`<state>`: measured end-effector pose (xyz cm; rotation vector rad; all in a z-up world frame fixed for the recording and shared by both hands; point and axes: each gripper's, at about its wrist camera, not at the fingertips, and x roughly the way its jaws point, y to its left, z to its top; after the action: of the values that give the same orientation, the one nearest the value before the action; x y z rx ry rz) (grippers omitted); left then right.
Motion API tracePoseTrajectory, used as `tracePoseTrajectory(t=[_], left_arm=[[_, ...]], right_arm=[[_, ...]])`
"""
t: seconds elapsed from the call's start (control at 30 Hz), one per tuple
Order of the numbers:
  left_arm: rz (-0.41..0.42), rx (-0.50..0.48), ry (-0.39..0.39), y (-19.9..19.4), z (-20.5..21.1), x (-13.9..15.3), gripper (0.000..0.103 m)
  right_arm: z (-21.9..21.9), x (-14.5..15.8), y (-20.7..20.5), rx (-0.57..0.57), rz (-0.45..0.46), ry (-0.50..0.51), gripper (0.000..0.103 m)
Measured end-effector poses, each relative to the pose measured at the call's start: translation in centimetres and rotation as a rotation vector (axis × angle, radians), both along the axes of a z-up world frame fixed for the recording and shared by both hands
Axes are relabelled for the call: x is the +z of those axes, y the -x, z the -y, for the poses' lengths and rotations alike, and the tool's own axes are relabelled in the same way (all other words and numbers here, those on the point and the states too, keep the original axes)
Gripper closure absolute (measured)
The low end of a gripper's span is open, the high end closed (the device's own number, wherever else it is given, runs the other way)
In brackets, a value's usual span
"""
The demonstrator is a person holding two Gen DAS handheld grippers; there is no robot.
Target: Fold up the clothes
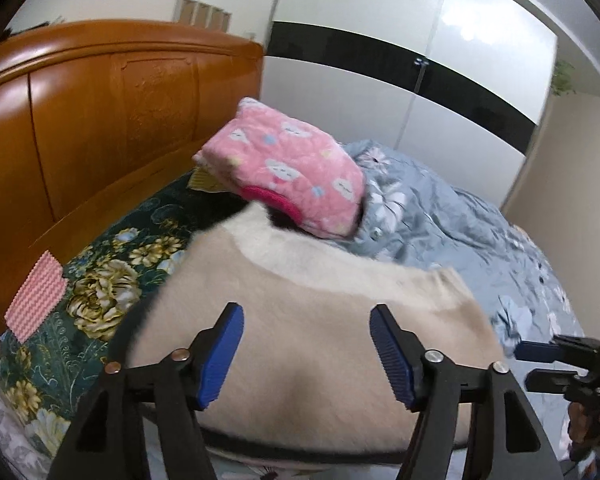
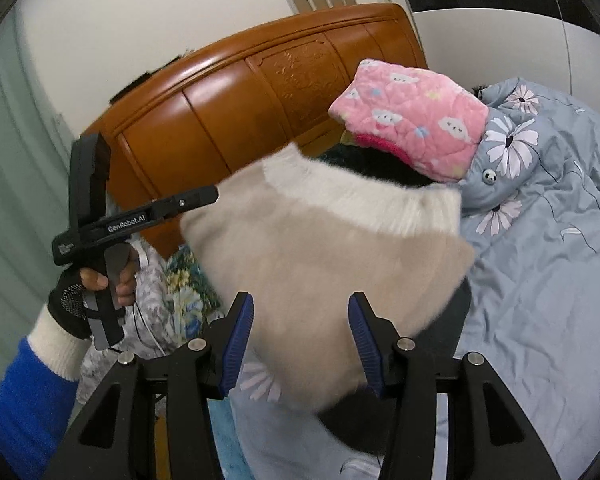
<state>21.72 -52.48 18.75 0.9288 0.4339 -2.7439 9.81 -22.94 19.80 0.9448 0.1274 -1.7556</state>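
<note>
Left wrist view: left gripper [image 1: 306, 354] hangs spread, empty, right over the sweater [image 1: 300, 328]. The sweater's long axis runs crosswise to both grippers, and its pale band lies on the far side. Right gripper [image 2: 300, 340] is spread too, at the sweater's near corner. Beyond the sweater sits the pink bundle [image 1: 288, 164], then the headboard [image 1: 112, 112].

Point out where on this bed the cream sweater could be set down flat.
Open stretch: the blue floral duvet, right of the cream sweater and below the pink folded garment. Crowded: the corner by the wooden headboard, where that garment and the dark floral pillow sit.
</note>
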Motion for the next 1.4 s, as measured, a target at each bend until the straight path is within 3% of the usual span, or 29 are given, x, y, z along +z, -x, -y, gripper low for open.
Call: tracePoseTrajectory(t=[0.27,0.33,0.6,0.73,0.9,1.0,1.4], left_arm=[[0.023,-0.025,0.08,-4.0,-5.5,-1.5,0.026],[0.018,-0.011,0.075,-5.2,-6.4,-2.0,0.025],[0.037,0.07,0.007,-8.6,-7.5,-5.4,0.006],[0.05,0.094,0.016,-9.2,-7.9,-6.7,0.0],[0.061,0.097,0.048,-9.3,-8.6,-7.6,0.0],[0.068,0.121,0.06,-9.6,-8.5,-8.1,0.0],[0.064,0.203,0.026,-10.3,-7.0,-9.5,0.0]], right_arm=[[-2.8,-0.8,-4.0,-0.013,-0.008,0.006,0.049],[-2.8,-1.5,-4.5,-0.022,-0.004,-0.01,0.046],[-2.6,-4.4,-6.6,-0.059,0.012,-0.074,0.045],[-2.6,-5.9,-7.6,-0.078,0.021,-0.106,0.043],[-2.2,-7.4,-8.1,-0.108,0.037,-0.132,0.04],[-2.0,-8.0,-8.1,-0.126,0.042,-0.143,0.028],[-1.1,-8.9,-8.7,-0.175,0.039,-0.169,0.027]])
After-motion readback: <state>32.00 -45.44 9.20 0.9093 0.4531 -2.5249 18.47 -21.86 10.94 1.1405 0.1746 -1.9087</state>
